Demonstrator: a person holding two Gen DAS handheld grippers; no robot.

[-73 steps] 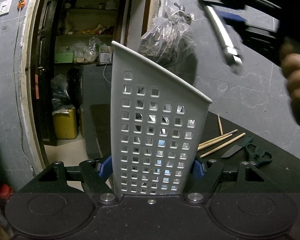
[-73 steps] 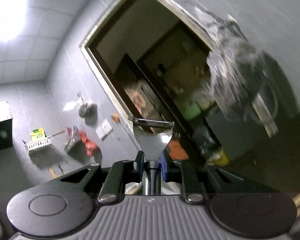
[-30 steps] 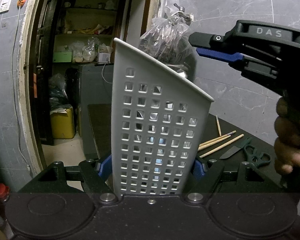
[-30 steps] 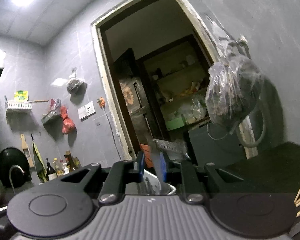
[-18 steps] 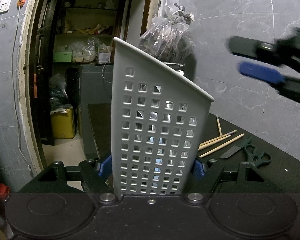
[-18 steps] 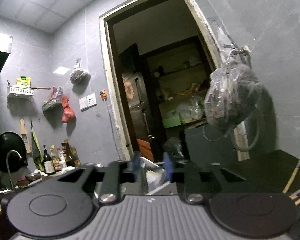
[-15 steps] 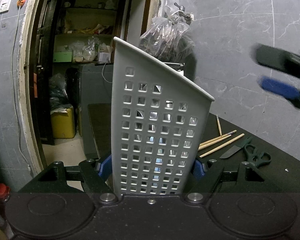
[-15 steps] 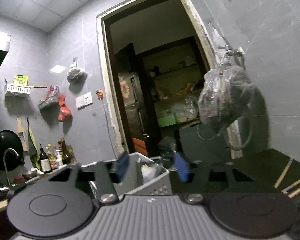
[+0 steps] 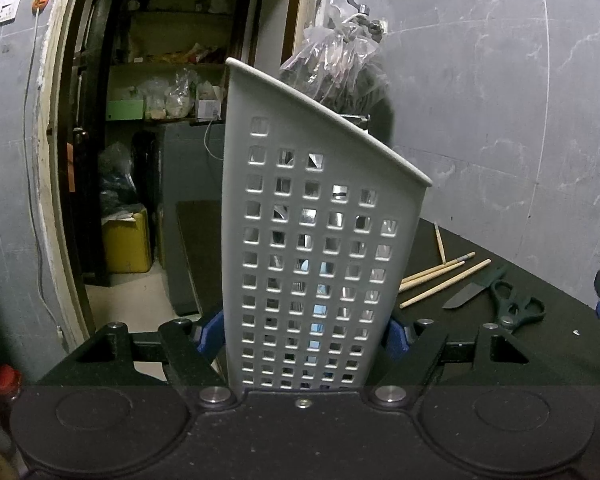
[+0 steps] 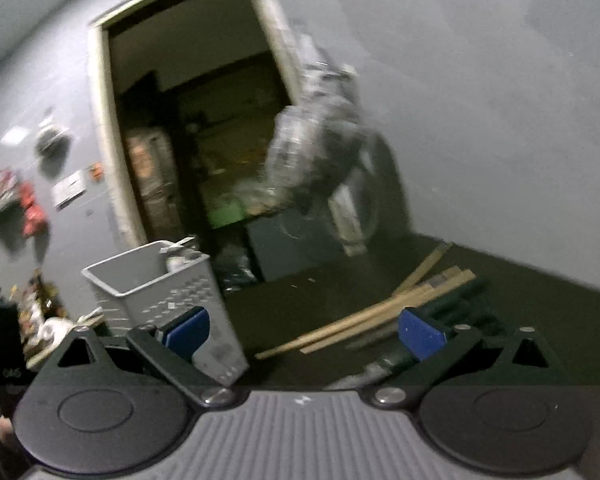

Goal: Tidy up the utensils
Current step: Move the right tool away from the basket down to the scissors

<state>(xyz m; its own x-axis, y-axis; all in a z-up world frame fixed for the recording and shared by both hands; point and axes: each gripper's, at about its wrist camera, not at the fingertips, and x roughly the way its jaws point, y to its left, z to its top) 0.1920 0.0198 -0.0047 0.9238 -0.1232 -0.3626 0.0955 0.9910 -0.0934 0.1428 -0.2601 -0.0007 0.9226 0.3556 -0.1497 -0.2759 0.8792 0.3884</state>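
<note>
Utensil caddy (image 9: 320,240) in L gripper (image 9: 304,336).

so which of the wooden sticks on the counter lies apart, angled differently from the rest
The thin short stick nearest the wall: it runs almost upright in the left view, while the other three sticks lie side by side, slanting.

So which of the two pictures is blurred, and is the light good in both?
Left wrist view: sharp but dim; the grey perforated basket and the chopsticks show crisp edges, and straight lines bend near the rim. Right wrist view: smeared by motion; the basket, the hanging plastic bag and the doorway are soft, with dark corners.
</note>
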